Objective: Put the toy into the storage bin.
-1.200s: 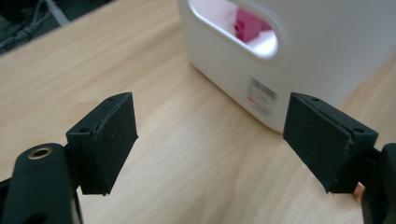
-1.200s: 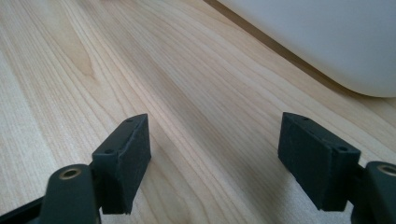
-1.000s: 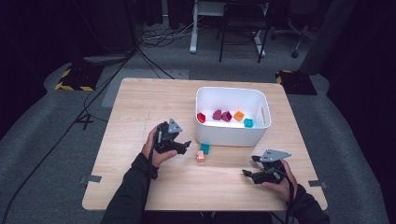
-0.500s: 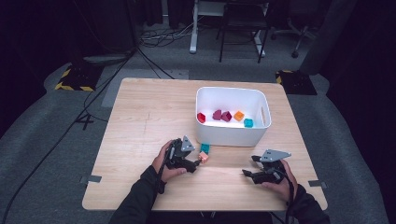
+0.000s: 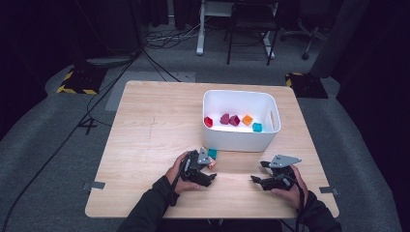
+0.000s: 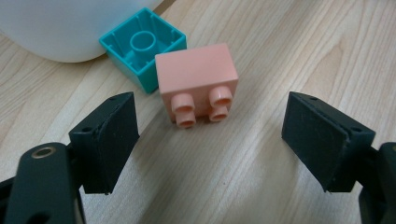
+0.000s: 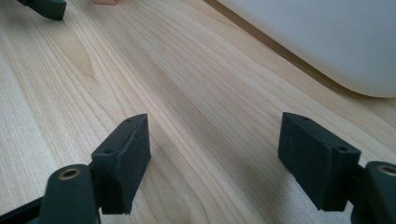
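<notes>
The salmon-pink plastic two-by-two brick (image 6: 197,80) lies at twelve o'clock, just beyond the left gripper (image 6: 212,140), whose jaws have just been closing slightly yet gape empty.

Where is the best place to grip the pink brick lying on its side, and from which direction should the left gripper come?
Probably by the two flat side faces of the pink brick, coming straight on from its stud end: left gripper already faces it, open.

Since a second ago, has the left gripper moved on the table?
Yes. The left gripper has moved right, along the white plastic bin's front wall toward the pink plastic brick; its fingers stand open.
</notes>
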